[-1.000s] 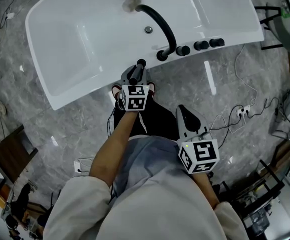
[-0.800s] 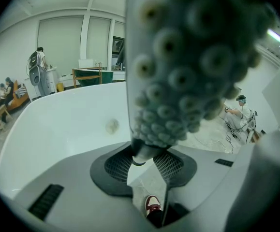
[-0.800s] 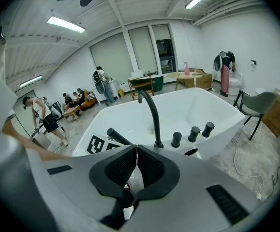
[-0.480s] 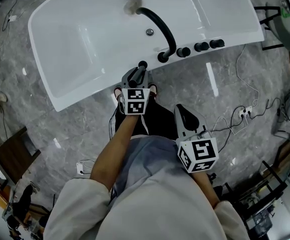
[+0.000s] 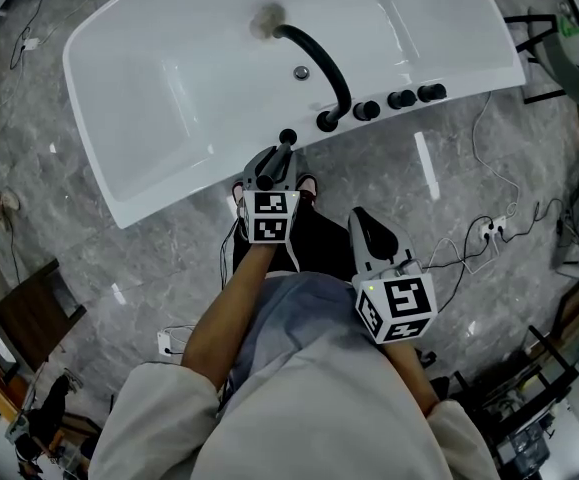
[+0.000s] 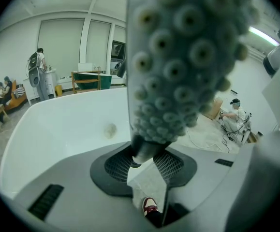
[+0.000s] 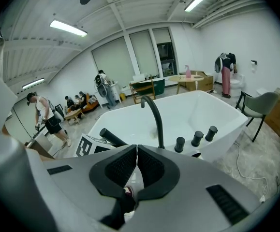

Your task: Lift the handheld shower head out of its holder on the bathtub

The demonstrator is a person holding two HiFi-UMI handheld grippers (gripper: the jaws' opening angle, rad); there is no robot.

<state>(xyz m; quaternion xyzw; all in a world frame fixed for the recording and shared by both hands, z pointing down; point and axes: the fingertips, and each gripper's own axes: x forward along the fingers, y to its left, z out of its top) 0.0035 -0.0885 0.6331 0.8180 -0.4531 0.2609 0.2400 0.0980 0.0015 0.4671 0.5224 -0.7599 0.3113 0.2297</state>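
Observation:
The black handheld shower head (image 5: 283, 147) is above the near rim of the white bathtub (image 5: 169, 88). My left gripper (image 5: 270, 166) is shut on its stem. In the left gripper view the nozzle face of the shower head (image 6: 178, 57) fills the upper frame, and its neck is pinched between the pads of the left gripper (image 6: 144, 161). From the right gripper view, the shower head (image 7: 113, 137) shows as a dark rod to the left of the faucet. My right gripper (image 5: 367, 226) stays back near my body, its jaws (image 7: 136, 166) shut with nothing between them.
A curved black faucet spout (image 5: 319, 53) and three black knobs (image 5: 401, 98) stand on the tub's rim to the right of the shower head. Cables and a power strip (image 5: 484, 226) lie on the marble floor at right. A chair (image 7: 258, 105) stands beyond the tub, and people are in the background.
My left gripper has risen a little with the shower head, drawing it off the tub rim toward me. The right gripper has kept still.

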